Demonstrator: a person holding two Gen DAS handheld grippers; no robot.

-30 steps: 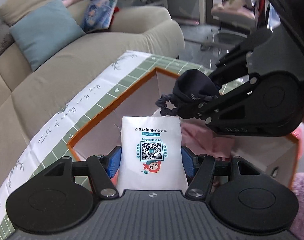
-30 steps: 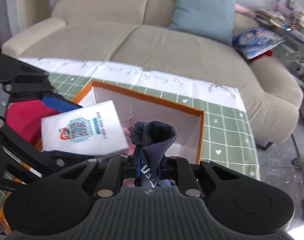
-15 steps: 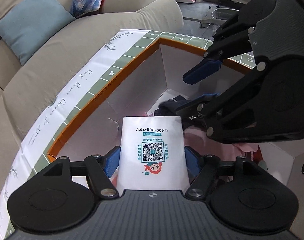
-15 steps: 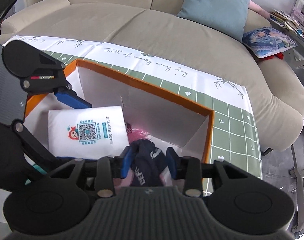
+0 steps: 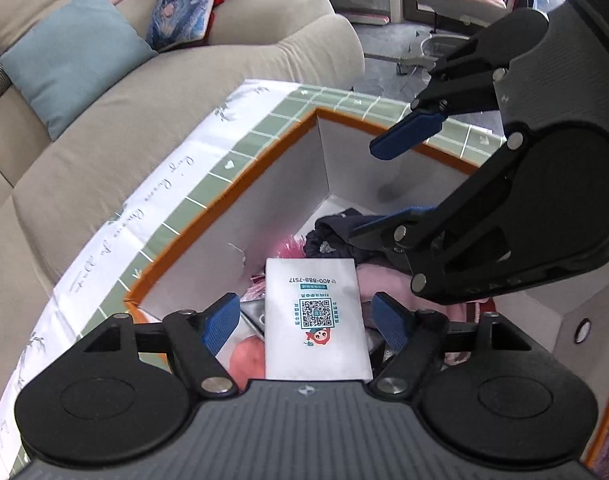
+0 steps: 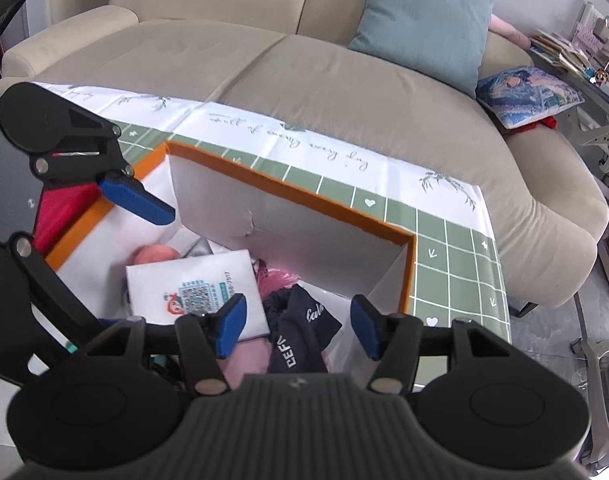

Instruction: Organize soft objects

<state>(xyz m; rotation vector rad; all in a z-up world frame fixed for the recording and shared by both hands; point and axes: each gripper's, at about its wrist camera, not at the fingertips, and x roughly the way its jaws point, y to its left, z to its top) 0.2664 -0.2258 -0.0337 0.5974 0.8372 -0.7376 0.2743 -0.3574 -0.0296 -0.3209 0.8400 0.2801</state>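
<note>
Box (image 5: 264,216): matt white card, orange rim. Packet (image 5: 316,316): smooth glossy plastic. Dark garment (image 6: 300,332): soft cloth. Sofa (image 6: 304,76): beige matt fabric. Tablecloth (image 6: 444,216): smooth, printed.

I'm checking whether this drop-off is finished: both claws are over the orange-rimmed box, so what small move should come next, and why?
Probably lift both claws straight up out of the box. The white packet and the dark cloth item already lie inside it on the pink things, and the opening jaws of the left claw and right claw no longer press on them, so nothing seems left to release.
</note>
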